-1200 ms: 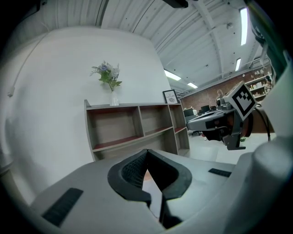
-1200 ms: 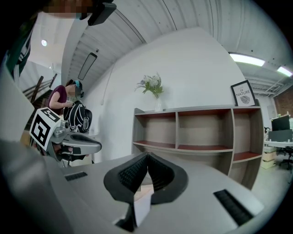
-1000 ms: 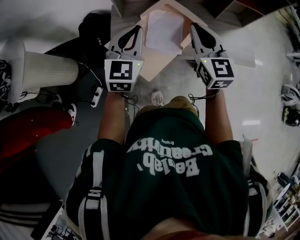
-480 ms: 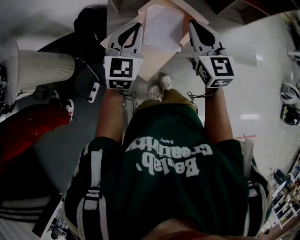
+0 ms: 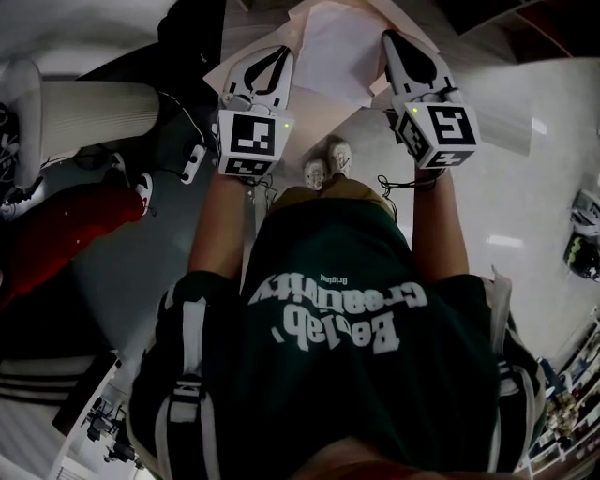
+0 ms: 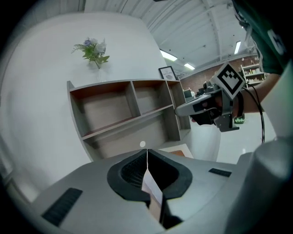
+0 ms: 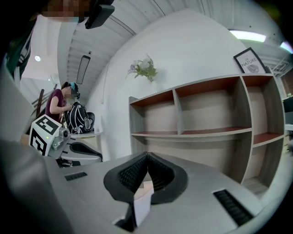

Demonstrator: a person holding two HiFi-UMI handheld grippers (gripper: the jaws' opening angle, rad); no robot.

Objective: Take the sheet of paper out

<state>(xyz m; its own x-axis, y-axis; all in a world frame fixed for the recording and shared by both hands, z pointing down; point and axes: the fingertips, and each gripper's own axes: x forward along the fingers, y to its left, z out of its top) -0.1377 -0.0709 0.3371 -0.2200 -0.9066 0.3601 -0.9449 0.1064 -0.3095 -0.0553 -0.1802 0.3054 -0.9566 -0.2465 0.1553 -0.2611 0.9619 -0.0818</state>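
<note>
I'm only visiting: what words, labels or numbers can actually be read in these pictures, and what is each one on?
"Creativity": large white print on the person's green shirt, upside down in the head view; the word beside it and the small line near it are unclear.
"NATURE": framed sign on top of the shelf unit; its smaller lines are too small to read.
Marker cubes: black-and-white patterns only, no words.

White sheet of paper (image 5: 333, 52), flat, lying inside open beige folder (image 5: 298, 19)
</note>
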